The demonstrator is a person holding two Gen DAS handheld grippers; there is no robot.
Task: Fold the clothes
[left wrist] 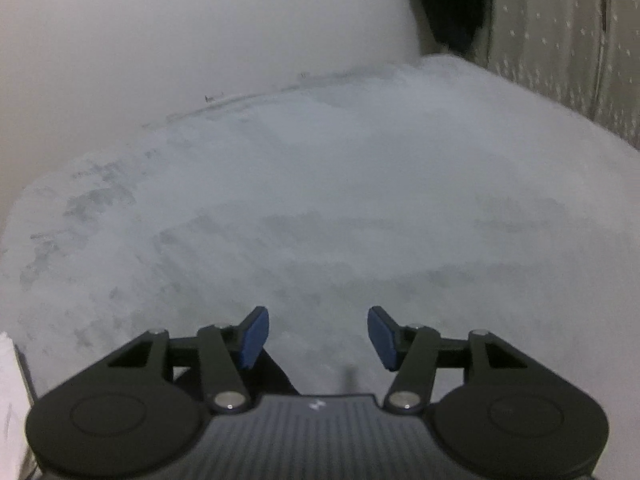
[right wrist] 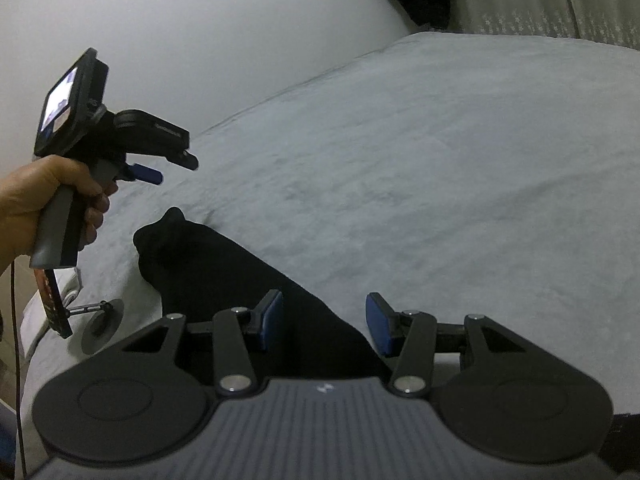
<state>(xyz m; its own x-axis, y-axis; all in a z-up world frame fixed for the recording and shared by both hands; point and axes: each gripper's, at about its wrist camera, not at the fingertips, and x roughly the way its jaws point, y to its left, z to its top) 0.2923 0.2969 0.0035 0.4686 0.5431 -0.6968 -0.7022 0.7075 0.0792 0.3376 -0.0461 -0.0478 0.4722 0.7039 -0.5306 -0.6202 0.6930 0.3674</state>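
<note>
Left wrist view looks steeply down, close over the grey bed cover (left wrist: 360, 200). Right wrist view faces lower, farther back. Both share the cover and white wall (right wrist: 200, 20).

Blurred left view; garment partly covered

The grey bed cover (left wrist: 320, 184) is smeared by blur in the left wrist view. The black garment (right wrist: 224, 276) is hidden at its near end behind the right gripper (right wrist: 324, 322).

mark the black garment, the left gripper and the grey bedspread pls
Black fabric garment (right wrist: 224, 268): right wrist view, middle of its cloth.
Left gripper (right wrist: 154, 174): right wrist view, by its blue fingertips, held in a hand.
Grey textured bedspread (right wrist: 440, 168): right wrist view, bare stretch.
</note>
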